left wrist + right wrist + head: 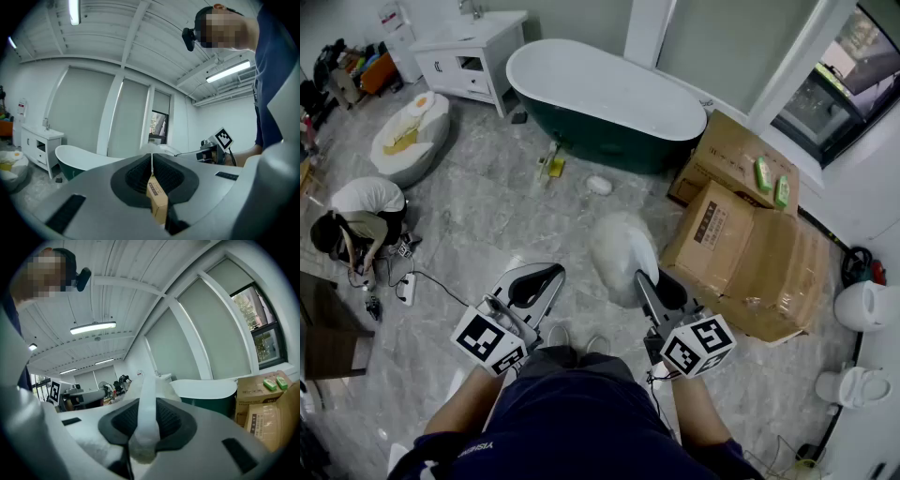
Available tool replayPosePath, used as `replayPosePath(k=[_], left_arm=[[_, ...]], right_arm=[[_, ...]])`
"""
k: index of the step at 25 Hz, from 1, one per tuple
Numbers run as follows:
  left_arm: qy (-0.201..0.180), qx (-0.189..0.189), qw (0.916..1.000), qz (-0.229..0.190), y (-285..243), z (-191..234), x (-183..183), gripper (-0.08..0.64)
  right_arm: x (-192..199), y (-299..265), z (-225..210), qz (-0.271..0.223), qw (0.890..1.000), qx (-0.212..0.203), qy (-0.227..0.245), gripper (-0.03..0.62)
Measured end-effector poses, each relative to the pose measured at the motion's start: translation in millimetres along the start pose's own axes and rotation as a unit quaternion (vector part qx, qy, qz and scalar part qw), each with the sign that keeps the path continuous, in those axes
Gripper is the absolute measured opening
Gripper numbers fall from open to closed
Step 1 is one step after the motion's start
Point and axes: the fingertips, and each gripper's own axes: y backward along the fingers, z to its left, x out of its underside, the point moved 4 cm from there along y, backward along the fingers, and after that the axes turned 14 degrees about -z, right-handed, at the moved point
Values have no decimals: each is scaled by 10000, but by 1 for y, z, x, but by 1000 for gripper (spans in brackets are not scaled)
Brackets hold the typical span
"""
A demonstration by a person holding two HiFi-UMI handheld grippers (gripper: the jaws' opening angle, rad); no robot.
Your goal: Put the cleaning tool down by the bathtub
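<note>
The dark green bathtub (600, 98) with its white inside stands at the far side of the room, well ahead of me. My right gripper (654, 284) is shut on the white handle (147, 401) of the cleaning tool. The tool's pale, blurred head (623, 246) sticks out forward above the floor. The tub (206, 387) shows beyond that handle in the right gripper view. My left gripper (547, 276) is held beside the right one, its jaws together with nothing gripped. In the left gripper view the pads (140, 171) meet, and the tub (79, 161) lies far left.
Big cardboard boxes (750, 253) crowd the right, beside the tub's end. A white vanity (473, 47) stands left of the tub and a beanbag (411, 136) lies further left. A person (356, 220) crouches at far left by cables. Small items (598, 185) lie before the tub.
</note>
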Motion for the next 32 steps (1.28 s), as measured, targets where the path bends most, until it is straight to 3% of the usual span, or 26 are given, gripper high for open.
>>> replayPosePath(k=[19, 32], left_arm=[[43, -9, 10000, 64, 5, -3, 6, 38], [10, -61, 9999, 90, -19, -35, 21, 38]], right_arm=[[2, 6, 1, -63, 9999, 51, -144, 95], [1, 35, -36, 62, 9999, 44, -145, 95]])
